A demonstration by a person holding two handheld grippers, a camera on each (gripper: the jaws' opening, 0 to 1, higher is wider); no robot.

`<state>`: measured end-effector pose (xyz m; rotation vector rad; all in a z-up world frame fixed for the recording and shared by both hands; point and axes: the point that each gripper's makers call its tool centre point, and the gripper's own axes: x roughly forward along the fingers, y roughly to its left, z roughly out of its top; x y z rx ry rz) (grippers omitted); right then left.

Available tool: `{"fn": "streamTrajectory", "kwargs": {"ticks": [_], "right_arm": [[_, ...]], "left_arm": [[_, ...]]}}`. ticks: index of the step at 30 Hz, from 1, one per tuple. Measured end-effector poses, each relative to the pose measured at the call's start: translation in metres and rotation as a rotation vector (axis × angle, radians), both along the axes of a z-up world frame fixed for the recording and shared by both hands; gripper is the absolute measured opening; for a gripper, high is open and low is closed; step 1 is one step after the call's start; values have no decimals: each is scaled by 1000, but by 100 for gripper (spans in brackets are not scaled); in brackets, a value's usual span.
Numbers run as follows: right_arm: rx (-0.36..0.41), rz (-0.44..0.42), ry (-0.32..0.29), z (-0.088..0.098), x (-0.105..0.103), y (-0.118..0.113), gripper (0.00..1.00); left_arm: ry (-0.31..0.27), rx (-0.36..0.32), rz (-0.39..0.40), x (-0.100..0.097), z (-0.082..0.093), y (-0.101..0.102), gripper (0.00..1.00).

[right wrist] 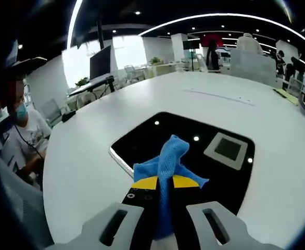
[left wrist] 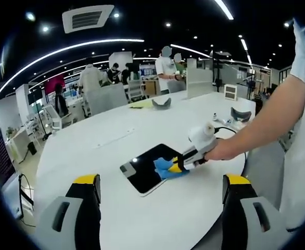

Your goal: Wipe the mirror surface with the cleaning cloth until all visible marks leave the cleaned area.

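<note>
- Cloth [right wrist: 165, 159] is hanging soft and light, clamped in the right gripper [right wrist: 164, 183], resting on the mirror [right wrist: 194, 140], seemingly touching.
- Left gripper [left wrist: 160, 190] is hovering, jaws apart, empty.
- Mirror is lying flat on the table [left wrist: 90, 146], likely fragile.

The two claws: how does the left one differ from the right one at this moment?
The left claw is open and holds nothing; the right claw is shut on the blue cloth. The left claw hangs above the white table, away from the mirror; the right claw reaches over the mirror with the cloth on the glass. Both have yellow-tipped dark fingers.
</note>
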<state>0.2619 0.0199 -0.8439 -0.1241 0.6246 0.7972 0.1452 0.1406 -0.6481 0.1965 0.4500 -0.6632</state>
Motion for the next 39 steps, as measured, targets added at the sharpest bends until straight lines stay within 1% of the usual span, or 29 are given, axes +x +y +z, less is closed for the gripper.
{"fn": "streamTrajectory", "kwargs": {"ticks": [4, 5, 6, 7, 8, 10, 12, 16, 21, 24, 25, 26, 30, 33, 36, 39], "right_arm": [[-8, -9, 15, 1, -2, 12, 3], [-2, -20, 27, 0, -1, 15, 3], [11, -39, 44, 0, -1, 16, 3], [29, -79, 69, 0, 1, 17, 3], [30, -88, 75, 0, 2, 18, 3], [4, -87, 64, 0, 3, 22, 3], [-17, -99, 61, 0, 4, 23, 3], [-24, -121, 60, 0, 6, 24, 3], [-13, -168, 56, 0, 10, 30, 3], [-24, -187, 51, 0, 12, 31, 3], [-23, -210, 52, 0, 14, 32, 3], [-27, -214, 48, -1, 15, 32, 3], [-37, -246, 47, -1, 19, 33, 3], [-51, -249, 49, -1, 19, 33, 3], [-43, -265, 58, -1, 21, 33, 3], [-55, -277, 61, -1, 21, 33, 3]], "left_arm": [[1, -4, -22, 2, 2, 5, 98], [7, -7, -29, 2, 1, 7, 98], [7, -5, -33, 3, 0, 8, 98], [8, -7, -37, 3, 0, 9, 98], [14, -12, -46, 2, -1, 8, 98], [11, 2, -67, 1, -2, 8, 98], [16, -2, -81, 1, -3, 9, 98], [13, -17, -94, 6, -3, 12, 98], [-10, -21, -135, 9, -5, 15, 98], [-15, -20, -149, 9, -7, 15, 98], [-23, -7, -159, 8, -8, 15, 98], [-28, -5, -164, 8, -7, 15, 98], [-32, -19, -163, 9, -7, 19, 98], [-24, -32, -162, 9, -9, 21, 98], [-21, -27, -169, 8, -15, 20, 98], [-20, -40, -171, 6, -14, 18, 99]]}}
